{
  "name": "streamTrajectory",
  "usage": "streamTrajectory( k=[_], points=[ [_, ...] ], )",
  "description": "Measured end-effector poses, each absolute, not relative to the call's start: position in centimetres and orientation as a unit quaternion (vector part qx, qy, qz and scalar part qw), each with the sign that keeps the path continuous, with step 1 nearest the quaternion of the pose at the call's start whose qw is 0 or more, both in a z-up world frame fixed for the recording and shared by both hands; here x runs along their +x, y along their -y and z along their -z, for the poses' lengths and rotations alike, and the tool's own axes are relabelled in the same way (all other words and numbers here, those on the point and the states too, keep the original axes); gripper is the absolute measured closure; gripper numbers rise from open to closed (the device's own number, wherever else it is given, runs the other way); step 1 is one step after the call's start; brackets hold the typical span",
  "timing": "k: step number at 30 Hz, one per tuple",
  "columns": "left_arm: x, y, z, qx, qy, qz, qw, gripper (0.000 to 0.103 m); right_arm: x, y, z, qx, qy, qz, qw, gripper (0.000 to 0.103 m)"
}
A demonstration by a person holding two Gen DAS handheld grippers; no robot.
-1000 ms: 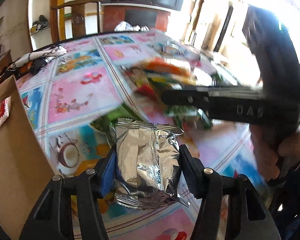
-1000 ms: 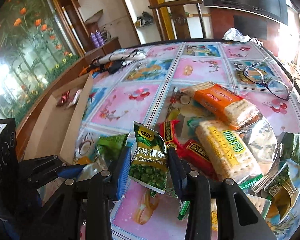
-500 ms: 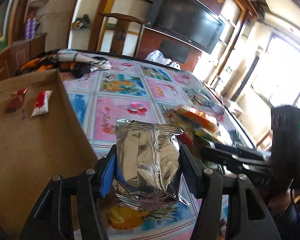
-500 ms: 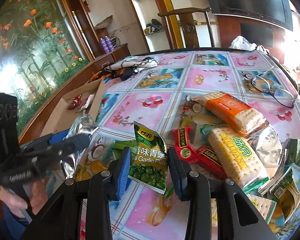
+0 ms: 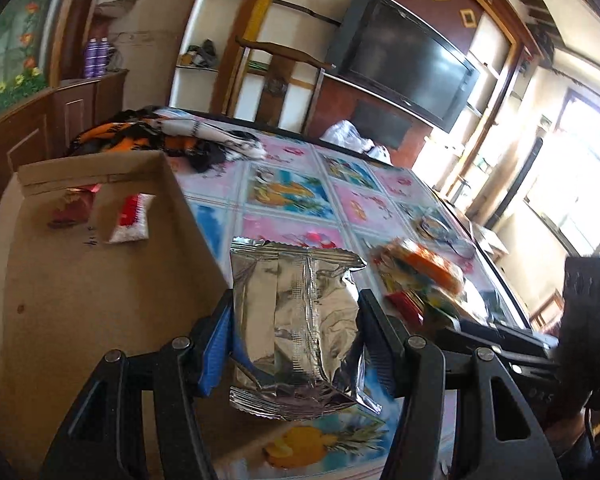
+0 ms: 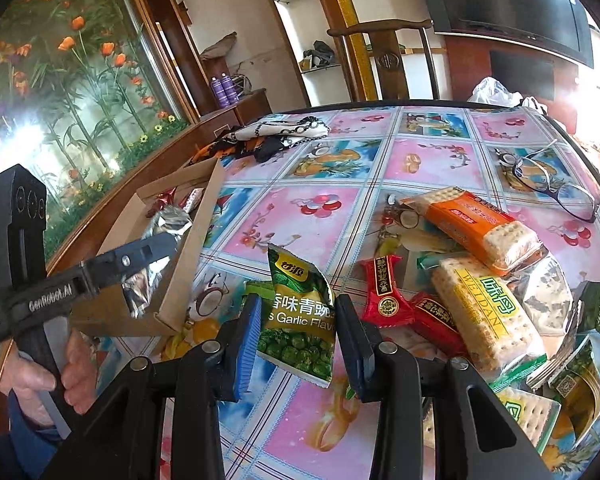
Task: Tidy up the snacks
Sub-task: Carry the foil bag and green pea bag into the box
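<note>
Gripping silver foil packet in left gripper jaws, over cardboard box edge; right gripper jaws clamped on green pea bag above counter.

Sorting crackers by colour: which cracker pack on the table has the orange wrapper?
The orange cracker pack, lying farther back toward the glasses. The other cracker pack, nearer the camera, has a yellow-and-green label.

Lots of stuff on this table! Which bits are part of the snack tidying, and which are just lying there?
Part of the job:
shiny silver foil packet
green garlic pea packet
brown cardboard box
orange cracker pack

Just lying about:
dark-framed eyeglasses
patterned orange-and-black cloth
</note>
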State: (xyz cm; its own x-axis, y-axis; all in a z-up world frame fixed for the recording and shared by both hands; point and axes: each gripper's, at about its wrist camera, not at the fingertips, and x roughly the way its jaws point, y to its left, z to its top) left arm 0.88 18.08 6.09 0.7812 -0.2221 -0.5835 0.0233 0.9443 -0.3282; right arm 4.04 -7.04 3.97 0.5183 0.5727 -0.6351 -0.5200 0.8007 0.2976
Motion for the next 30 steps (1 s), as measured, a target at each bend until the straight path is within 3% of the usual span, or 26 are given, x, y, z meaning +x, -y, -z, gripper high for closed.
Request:
streamTrajectory(
  k=[30],
  points=[
    [0.5,-31.0,-5.8,-0.224,-0.322,-0.101,0.914,0.044,3.5,1.6,-5.1,0.053,-0.384,-0.365,0.846,0.063]
  ],
)
